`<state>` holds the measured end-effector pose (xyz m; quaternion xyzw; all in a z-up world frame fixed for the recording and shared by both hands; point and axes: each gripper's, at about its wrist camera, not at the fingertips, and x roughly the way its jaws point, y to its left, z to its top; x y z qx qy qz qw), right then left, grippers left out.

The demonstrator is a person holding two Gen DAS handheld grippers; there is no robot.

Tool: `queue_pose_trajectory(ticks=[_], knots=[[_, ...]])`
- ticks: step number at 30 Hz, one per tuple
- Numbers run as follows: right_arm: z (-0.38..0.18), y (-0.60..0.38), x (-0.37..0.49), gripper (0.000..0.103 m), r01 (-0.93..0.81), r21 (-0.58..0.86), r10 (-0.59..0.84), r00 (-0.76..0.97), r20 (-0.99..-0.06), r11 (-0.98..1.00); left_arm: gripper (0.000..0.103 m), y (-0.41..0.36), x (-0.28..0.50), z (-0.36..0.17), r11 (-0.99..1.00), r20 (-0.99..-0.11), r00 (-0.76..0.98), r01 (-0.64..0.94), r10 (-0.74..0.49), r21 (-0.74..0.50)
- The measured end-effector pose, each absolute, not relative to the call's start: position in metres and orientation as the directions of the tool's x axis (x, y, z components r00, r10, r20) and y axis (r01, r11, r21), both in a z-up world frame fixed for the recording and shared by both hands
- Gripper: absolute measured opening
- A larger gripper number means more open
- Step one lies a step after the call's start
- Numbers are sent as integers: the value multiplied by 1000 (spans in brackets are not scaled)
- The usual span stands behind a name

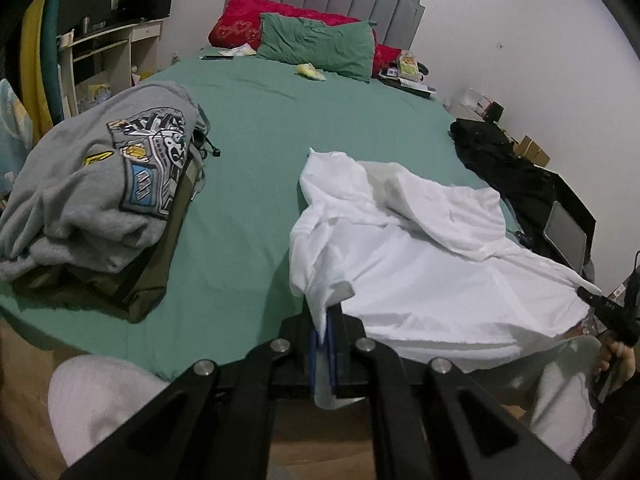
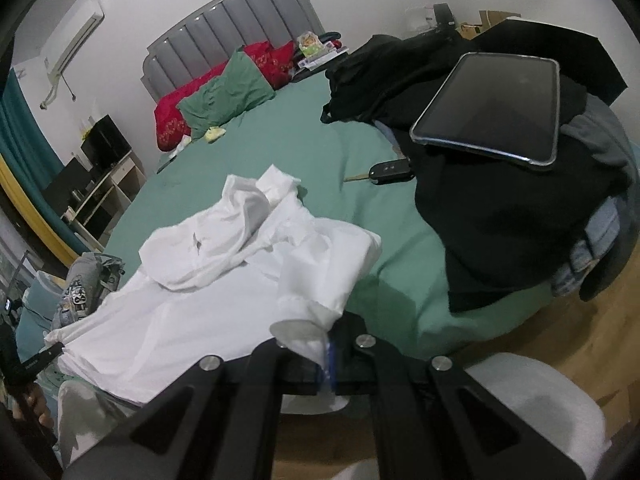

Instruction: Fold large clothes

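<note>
Two claws are pinching the near edge of a white garment that is lying rumpled on the foot of a green-sheeted bed: the left claw is closing its jaws on one bunched corner, and the right claw is gripping the opposite corner the same way. Judging by the creased upper half, the step in hand appears to be spreading the garment flat before any fold; the next move likely calls for pulling both corners apart and toward the bed's edge together, keeping the cloth taut. Clutter is crowding both sides: a grey printed sweatshirt is sitting on an olive bag to the left, while a black clothes pile carrying a tablet, with a car key just beside it, is hemming in the right.
</note>
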<state>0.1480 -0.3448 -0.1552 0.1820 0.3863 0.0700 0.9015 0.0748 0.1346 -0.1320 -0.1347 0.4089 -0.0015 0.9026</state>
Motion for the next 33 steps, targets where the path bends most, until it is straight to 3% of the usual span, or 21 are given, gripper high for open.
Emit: queue_pose_trajectory(ticks=[8,17,27,31,32,33], knots=[[-133,-344,180,2,-52,436,328,741,-587,899,3,148,101,-106,945,-646,755,-122,-109,-302],[-120,-335,287,2,-47,452,320,770,-552,891,3,161,199,-103,925,-590,805,-169,-71,-341],[-143,-321,411,2,-19,461,333,719,-610,887,3,191,304,-137,861,-619,778,-234,-113,-451],[-170,-319,452,2,25,468,323,690,-648,884,4,195,344,-161,865,-655,748,-252,-110,-433],[-176,-316,461,3,29,454,312,687,-656,890,5,195,357,-172,873,-682,724,-259,-107,-413],[-183,-314,468,11,27,441,305,684,-662,897,8,194,367,-181,876,-701,706,-270,-102,-399]])
